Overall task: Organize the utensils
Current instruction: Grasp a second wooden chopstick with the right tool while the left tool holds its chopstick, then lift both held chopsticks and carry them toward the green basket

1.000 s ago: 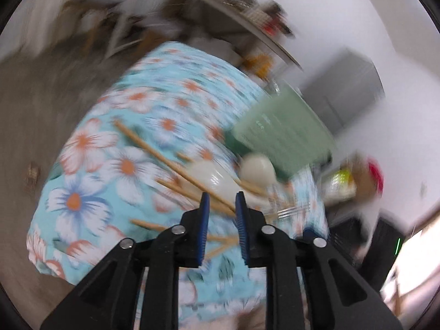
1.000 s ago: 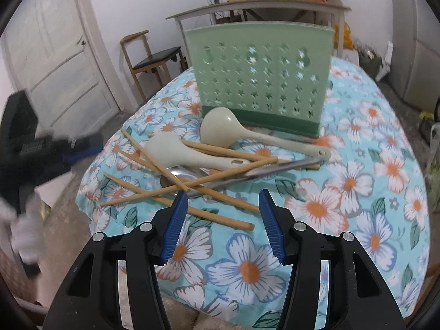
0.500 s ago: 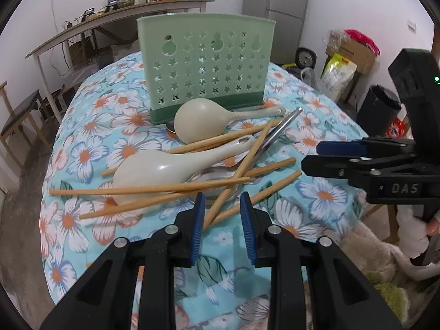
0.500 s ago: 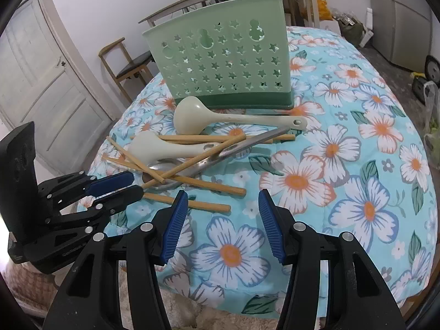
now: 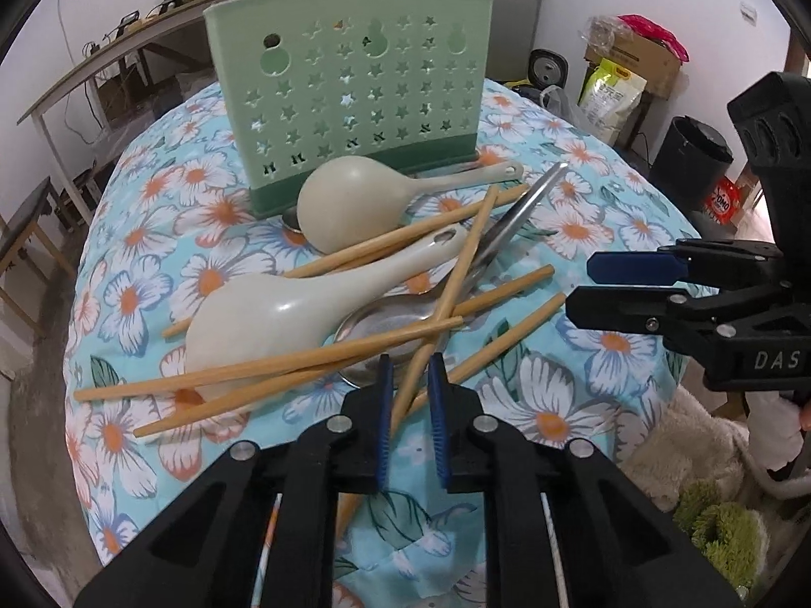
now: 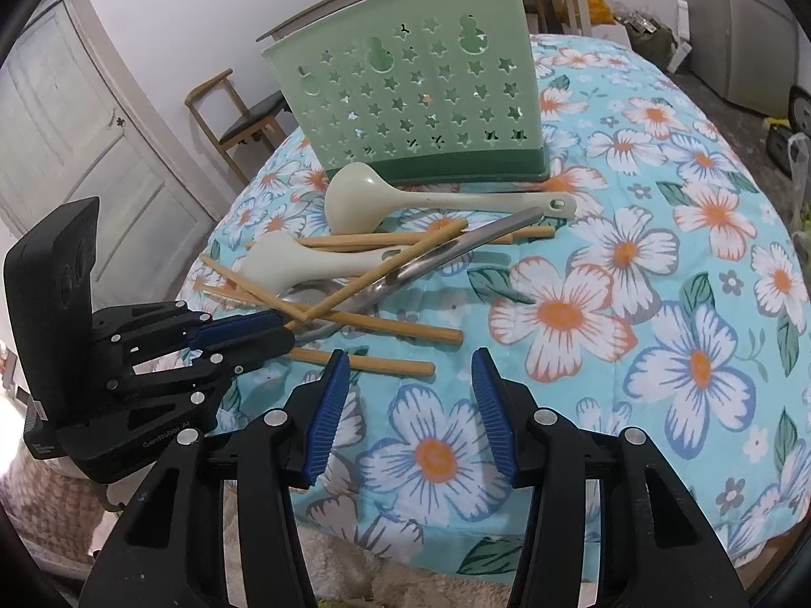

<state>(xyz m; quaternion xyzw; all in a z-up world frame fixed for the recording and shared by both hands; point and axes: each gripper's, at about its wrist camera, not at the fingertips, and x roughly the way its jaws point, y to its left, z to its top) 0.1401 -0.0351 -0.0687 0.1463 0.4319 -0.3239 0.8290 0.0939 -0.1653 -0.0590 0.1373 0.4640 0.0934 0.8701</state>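
Observation:
Several wooden chopsticks, two cream ladles [image 5: 339, 207] [image 5: 263, 314] and a steel spoon [image 5: 385, 324] lie in a crossed heap on the floral tablecloth, in front of the green perforated utensil holder [image 5: 349, 86] [image 6: 415, 96]. My left gripper [image 5: 409, 370] [image 6: 291, 337] straddles one slanting chopstick [image 5: 456, 273]. Its jaws are closing, with slim gaps showing on either side of the stick. My right gripper [image 6: 411, 370] [image 5: 578, 286] hovers over bare cloth at the heap's near right. Its jaws are closing slightly and nothing is between them.
The round table's cloth [image 6: 633, 263] lies bare to the right of the heap. A wooden chair [image 6: 238, 111] and a door stand beyond the far left edge. A black bin [image 5: 694, 157], bags and a box sit on the floor at the right.
The left view rolled from a blurred tilt to level. The left gripper came in over the heap and its jaws narrowed around one chopstick. The right jaws narrowed a little.

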